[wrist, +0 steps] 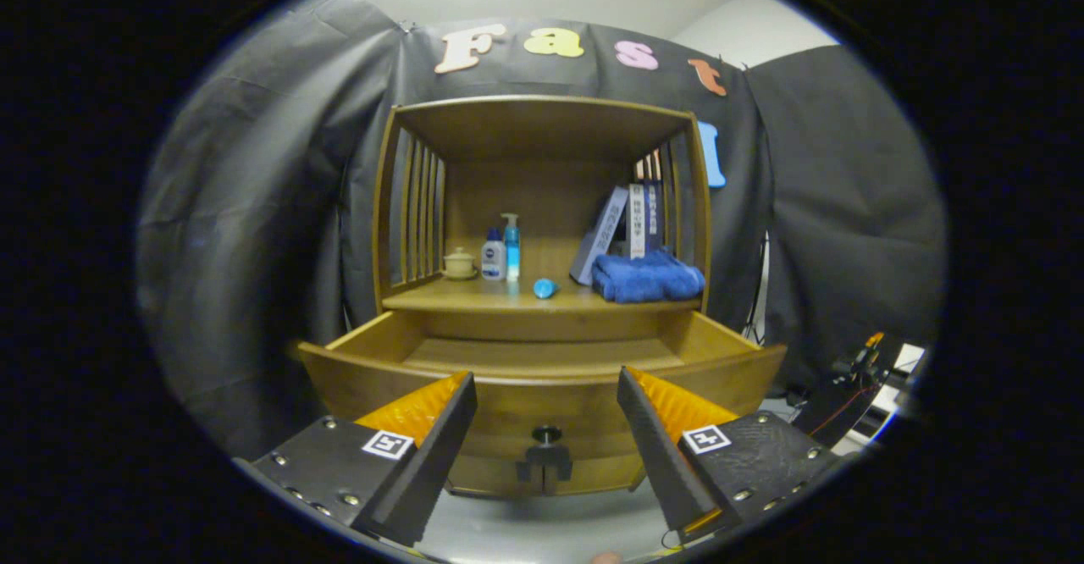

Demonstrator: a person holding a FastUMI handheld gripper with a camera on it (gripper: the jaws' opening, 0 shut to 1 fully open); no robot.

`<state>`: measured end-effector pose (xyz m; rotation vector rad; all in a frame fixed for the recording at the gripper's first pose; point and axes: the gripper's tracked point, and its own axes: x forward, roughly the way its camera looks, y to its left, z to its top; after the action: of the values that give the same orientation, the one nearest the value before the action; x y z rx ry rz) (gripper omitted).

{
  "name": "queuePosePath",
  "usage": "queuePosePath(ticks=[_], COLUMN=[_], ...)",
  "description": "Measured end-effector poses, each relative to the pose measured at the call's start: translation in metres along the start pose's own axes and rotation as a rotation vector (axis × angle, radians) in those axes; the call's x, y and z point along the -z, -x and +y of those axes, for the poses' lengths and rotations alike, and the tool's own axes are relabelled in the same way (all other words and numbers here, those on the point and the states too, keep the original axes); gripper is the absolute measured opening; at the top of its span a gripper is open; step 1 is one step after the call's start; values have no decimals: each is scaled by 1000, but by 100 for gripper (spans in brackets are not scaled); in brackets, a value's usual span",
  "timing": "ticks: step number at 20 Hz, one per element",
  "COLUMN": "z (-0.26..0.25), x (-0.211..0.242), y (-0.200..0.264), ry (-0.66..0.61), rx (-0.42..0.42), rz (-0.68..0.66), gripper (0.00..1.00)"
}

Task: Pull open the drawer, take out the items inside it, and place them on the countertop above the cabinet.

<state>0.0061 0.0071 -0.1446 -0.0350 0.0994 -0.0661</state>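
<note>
A wooden cabinet stands ahead with its drawer point(542, 361) pulled out toward me; the drawer floor that shows is bare wood. A dark knob point(547, 435) sits on the drawer front, between my fingers and slightly below their tips. My gripper point(546, 382) is open, holding nothing, just in front of the drawer front. On the countertop point(474, 297) above the drawer lie a folded blue towel point(647, 277) at the right and a small blue item point(545, 288) on its side near the middle.
At the back of the countertop stand a small lidded cup point(459, 262), a white bottle point(493, 256), a blue pump bottle point(511, 246) and leaning books point(628, 223). Slatted side walls close the shelf. Cables and equipment point(864, 369) lie to the right.
</note>
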Motion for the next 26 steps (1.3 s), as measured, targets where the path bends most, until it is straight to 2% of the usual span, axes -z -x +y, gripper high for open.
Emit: queuePosePath(ticks=[8,13,17,22,26], z=[20,20,19,25,33], x=[42,61,60,60,51], y=[-32,-57,-61,-72,-97], ry=[-5,-31,5,-49,-26], rx=[-51,-39,-19,-49,-30], rz=[42,65,8,11,28], gripper=[100,100,97,99,99])
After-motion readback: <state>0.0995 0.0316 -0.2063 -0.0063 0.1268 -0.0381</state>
